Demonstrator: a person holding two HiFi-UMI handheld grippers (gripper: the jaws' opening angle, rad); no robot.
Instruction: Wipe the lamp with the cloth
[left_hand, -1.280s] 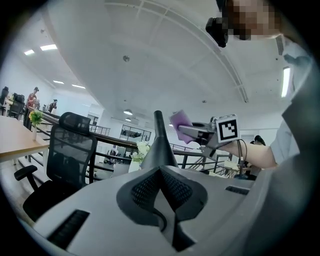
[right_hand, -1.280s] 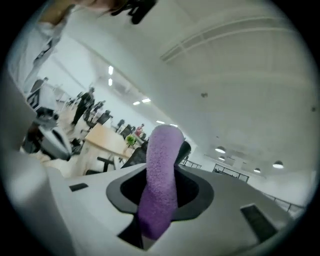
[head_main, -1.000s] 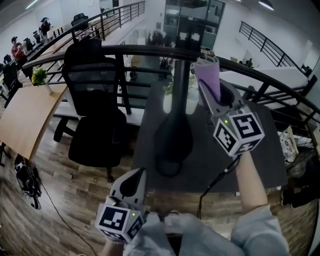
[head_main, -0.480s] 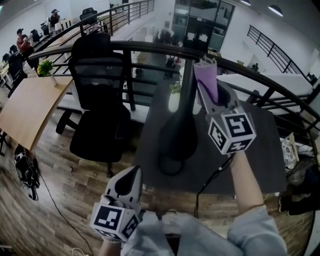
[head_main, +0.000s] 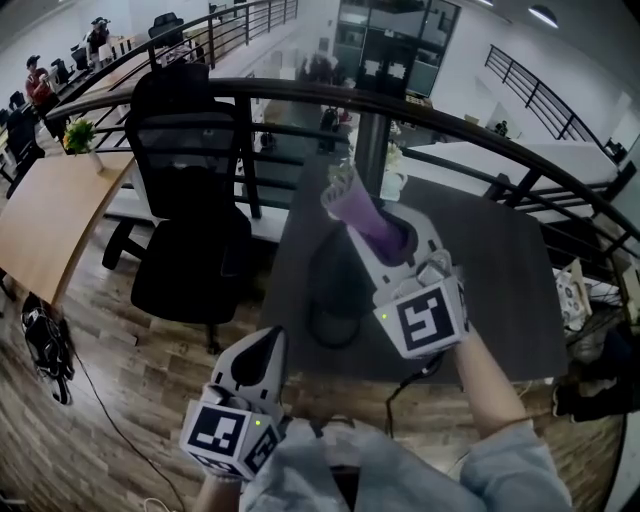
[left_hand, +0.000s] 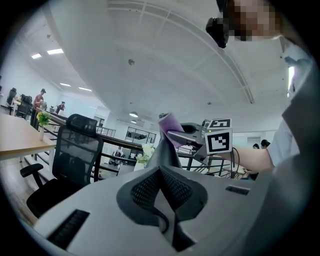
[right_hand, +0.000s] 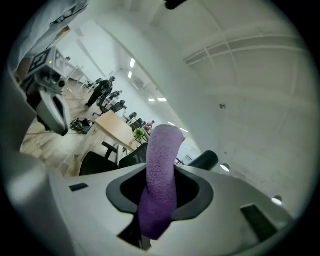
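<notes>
- Pinching the cloth (right_hand: 161, 165) between jaws closed almost fully on it, the right gripper (head_main: 372, 232) was held above the table (head_main: 500, 250). A purple roll of cloth was seen sticking out past the tips, with the rest bunched in the throat.
- The lamp (head_main: 338, 270) was found standing on the table, with its wide black body nearest the person and its thin stem rising straight from it. Its long axis was thus upright.
- The lamp was placed just ahead and to the left of the right gripper's tips. The free end of the cloth was seen at the neck, where the body narrows into the stem. Whether cloth and lamp were touching could not be settled from any view.
- The right gripper was tilted up and to the left, so the cloth was aimed across the stem rather than along it.
- The left gripper (head_main: 250, 372) was held low at the near edge of the table, well apart from the lamp. Its jaws were pressed together with nothing between them.
- The right gripper was judged by far the nearer of the two. The wipe was expected to be run along the upright axis, up or down the neck, with the cloth pressed sideways to the left.
</notes>
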